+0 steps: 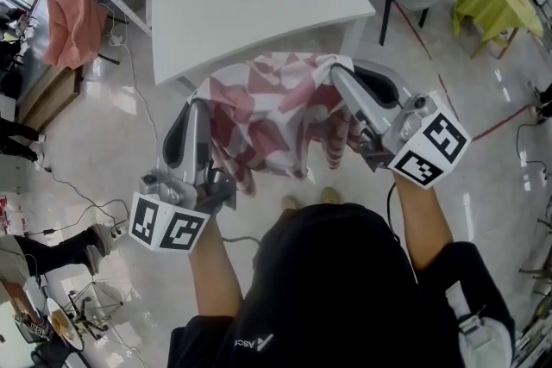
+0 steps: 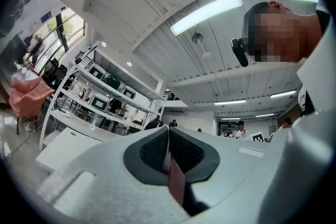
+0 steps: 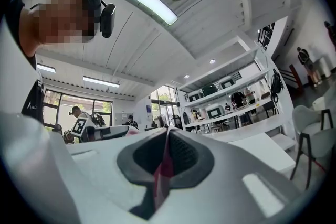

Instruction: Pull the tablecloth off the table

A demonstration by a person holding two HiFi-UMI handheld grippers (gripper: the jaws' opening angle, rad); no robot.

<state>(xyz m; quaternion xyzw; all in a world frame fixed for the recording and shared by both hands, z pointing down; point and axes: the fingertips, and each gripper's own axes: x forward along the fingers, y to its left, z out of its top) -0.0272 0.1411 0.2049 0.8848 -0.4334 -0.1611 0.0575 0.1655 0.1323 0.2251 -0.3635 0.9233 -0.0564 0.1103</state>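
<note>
With jaws clamped shut on its corners, my left gripper [image 1: 199, 109] and right gripper [image 1: 338, 74] hold the cloth [image 1: 274, 112] bunched between them, seemingly lifted clear, at 6 o'clock of the bare counter [image 1: 250, 0].

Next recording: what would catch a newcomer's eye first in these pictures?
The red-and-white tablecloth hangs bunched in mid-air at the centre of the head view, in front of the white table, whose top lies bare. The left tongs and right tongs are each shut on a part of it. Both gripper views show a strip of cloth pinched between the pads.
</note>
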